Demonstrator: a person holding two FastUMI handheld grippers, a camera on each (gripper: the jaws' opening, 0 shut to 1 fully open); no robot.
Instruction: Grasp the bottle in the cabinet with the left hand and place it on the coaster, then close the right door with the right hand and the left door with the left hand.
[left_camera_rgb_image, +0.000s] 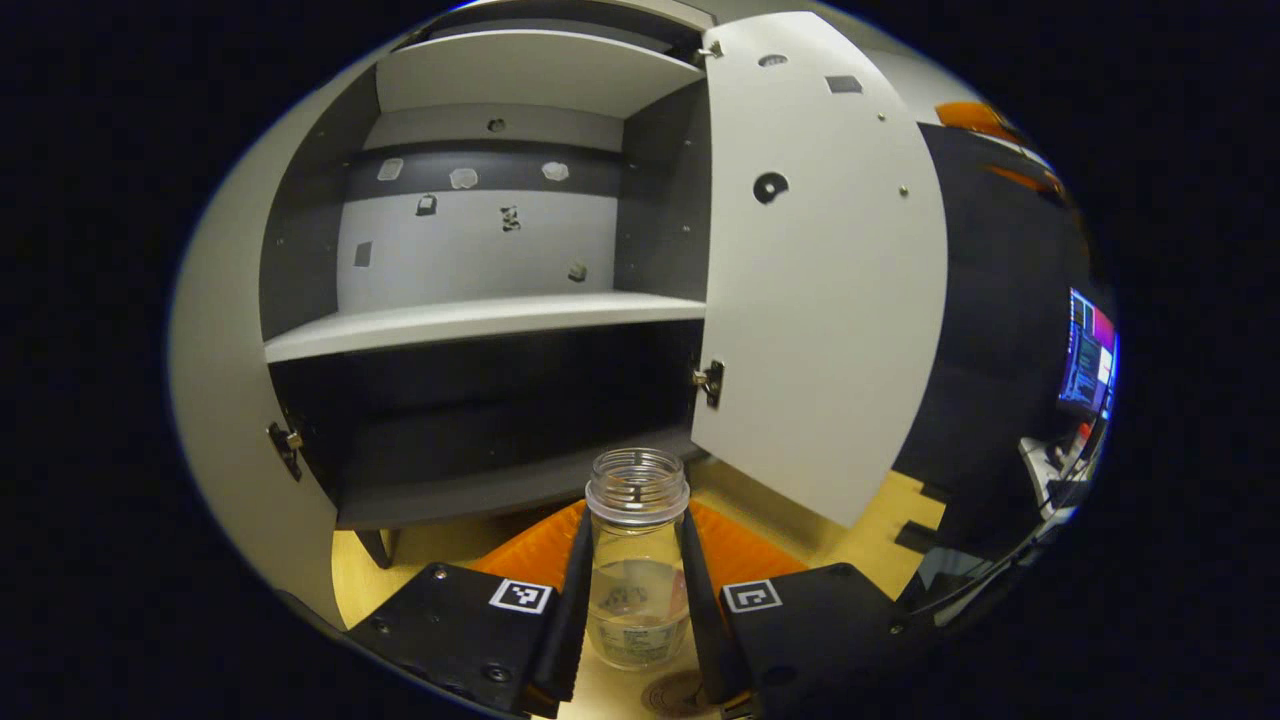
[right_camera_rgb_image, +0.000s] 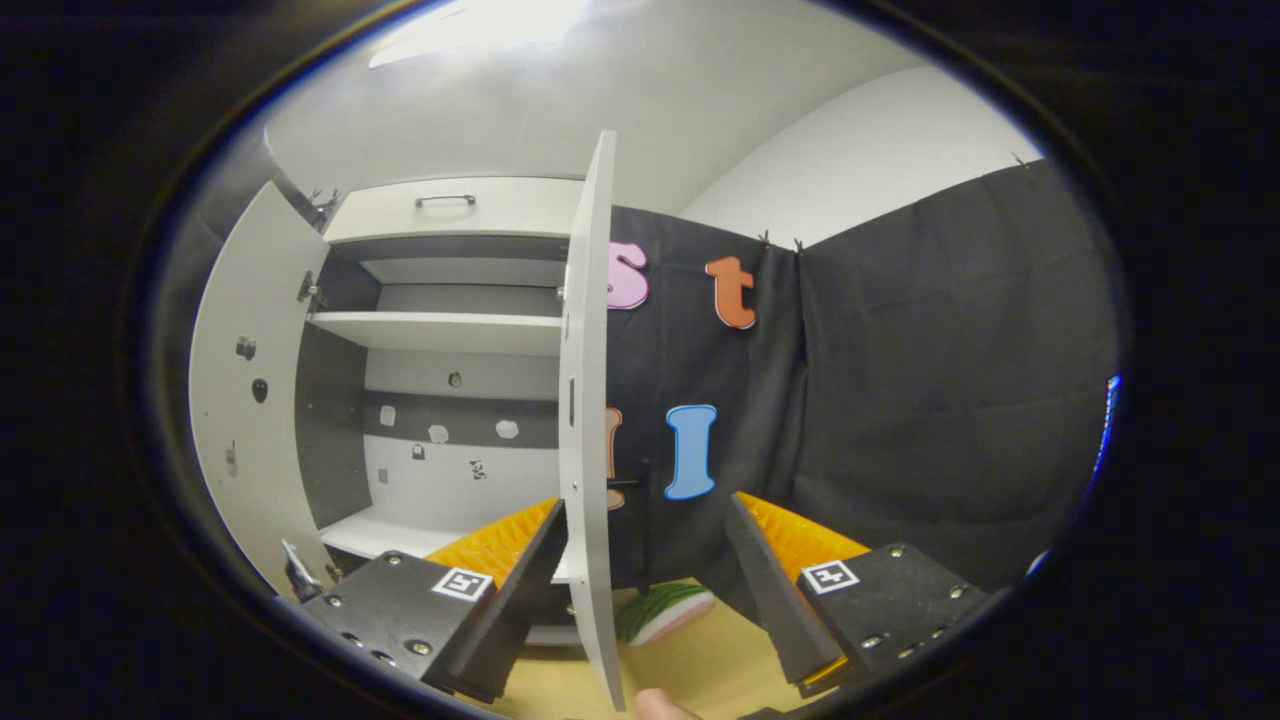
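A pale wooden bench (left_camera_rgb_image: 860, 545) carries a white cabinet with dark grey inner walls (left_camera_rgb_image: 480, 320), both its doors swung open, in a booth hung with black cloth (right_camera_rgb_image: 900, 400) under a white ceiling. In the left gripper view, the left tongs (left_camera_rgb_image: 637, 600) are closed on a clear, lidless glass bottle (left_camera_rgb_image: 637, 560), one finger pressed to each side. The bottle stands upright, long axis vertical, open mouth pointing up, near the front of the cabinet and just above a round brown coaster (left_camera_rgb_image: 675, 692) on the bench. In the right gripper view, the right tongs (right_camera_rgb_image: 640, 590) are spread wide, holding nothing, with the edge of the white right door (right_camera_rgb_image: 590, 420) standing between the fingers. A striped green and pink object (right_camera_rgb_image: 665, 612) lies on the bench beyond.
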